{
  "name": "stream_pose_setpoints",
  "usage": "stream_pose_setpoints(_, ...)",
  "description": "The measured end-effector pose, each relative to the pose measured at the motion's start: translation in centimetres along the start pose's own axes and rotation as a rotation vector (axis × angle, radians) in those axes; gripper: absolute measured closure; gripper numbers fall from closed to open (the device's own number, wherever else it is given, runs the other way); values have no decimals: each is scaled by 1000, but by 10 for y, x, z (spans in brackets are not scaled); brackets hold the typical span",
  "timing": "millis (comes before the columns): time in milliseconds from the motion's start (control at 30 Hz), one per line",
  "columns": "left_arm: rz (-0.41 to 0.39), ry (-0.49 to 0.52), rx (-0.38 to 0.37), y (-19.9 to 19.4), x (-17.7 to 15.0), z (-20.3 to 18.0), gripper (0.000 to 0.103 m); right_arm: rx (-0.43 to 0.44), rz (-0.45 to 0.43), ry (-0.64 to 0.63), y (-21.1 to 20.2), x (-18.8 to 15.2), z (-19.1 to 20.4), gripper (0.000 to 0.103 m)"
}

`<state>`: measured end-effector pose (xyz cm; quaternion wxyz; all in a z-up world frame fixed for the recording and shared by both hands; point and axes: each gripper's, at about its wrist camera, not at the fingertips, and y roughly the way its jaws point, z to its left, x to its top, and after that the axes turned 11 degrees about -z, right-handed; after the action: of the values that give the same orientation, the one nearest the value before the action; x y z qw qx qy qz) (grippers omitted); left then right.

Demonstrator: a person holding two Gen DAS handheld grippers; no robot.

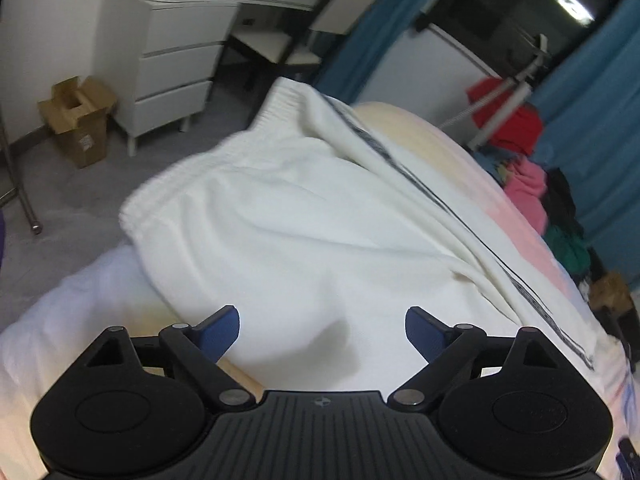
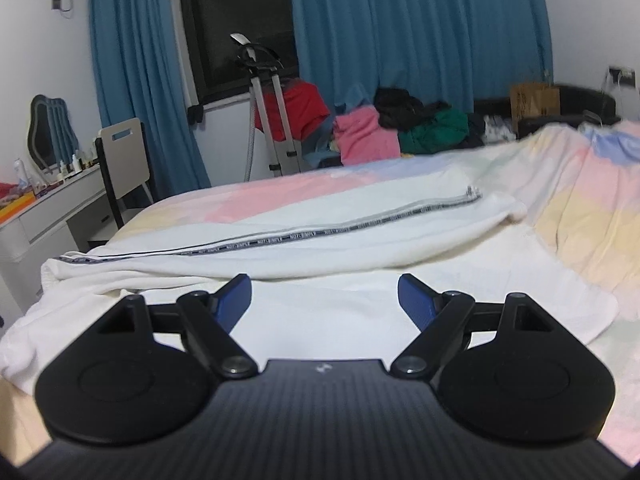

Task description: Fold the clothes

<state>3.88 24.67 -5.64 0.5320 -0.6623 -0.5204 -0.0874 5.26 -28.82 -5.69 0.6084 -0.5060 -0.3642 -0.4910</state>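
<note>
Our left gripper [image 1: 322, 332] hangs spread over the white trousers [image 1: 304, 216], pinching nothing; our right gripper [image 2: 324, 300] is spread and empty too. The trousers lie along the bed [image 2: 580, 200], waistband at its foot edge, a dark-striped leg [image 2: 320, 236] stretching toward the far side.

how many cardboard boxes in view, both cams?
2. One open cardboard box stands on the floor beside the white drawer unit, in the left wrist view. Another cardboard box sits beyond the bed, far right, in the right wrist view. Others may be hidden.
</note>
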Motion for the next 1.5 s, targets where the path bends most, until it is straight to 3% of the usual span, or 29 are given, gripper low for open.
stream_pose_setpoints(67,-4,-65,42,5,7,14,11,-20,31,38,4,-1,-7,21)
stream_pose_setpoints(200,9,-232,27,8,11,37,15,-105,99,122,14,-6,-26,21)
stream_pose_setpoints(300,15,-273,48,9,12,45,17,-133,118,226,15,-9,-44,21)
stream_pose_setpoints(467,34,-328,119,6,6,63,24,-170,76,394,8,-10,-78,21)
stream_pose_setpoints(600,42,-383,96,15,7,71,25,-259,46,475,6,-10,-109,22)
stream_pose_setpoints(633,56,-394,87,21,7,72,30,-292,35,491,6,-9,-118,22)
stream_pose_setpoints(733,89,-410,31,38,7,69,33,-400,18,591,8,-14,-153,22)
stream_pose_setpoints(833,68,-475,-78,42,8,70,37,-483,53,701,13,-30,-180,22)
stream_pose_setpoints(1000,1,-614,-303,39,4,74,39,-538,100,818,24,-50,-204,24)
stream_pose_setpoints(1067,-13,-645,-339,38,3,74,40,-549,119,890,31,-59,-213,30)
stream_pose_setpoints(1167,56,-615,-270,48,-4,69,42,-519,91,960,43,-64,-220,32)
stream_pose_setpoints(1267,125,-584,-202,57,-11,63,47,-514,63,945,55,-63,-224,42)
stream_pose_setpoints(1367,187,-551,-137,66,-17,57,48,-511,37,927,68,-62,-229,71)
stream_pose_setpoints(1400,176,-542,-135,65,-16,54,48,-507,34,926,69,-62,-229,82)
stream_pose_setpoints(1500,154,-524,-116,66,-15,48,55,-494,27,898,68,-60,-228,92)
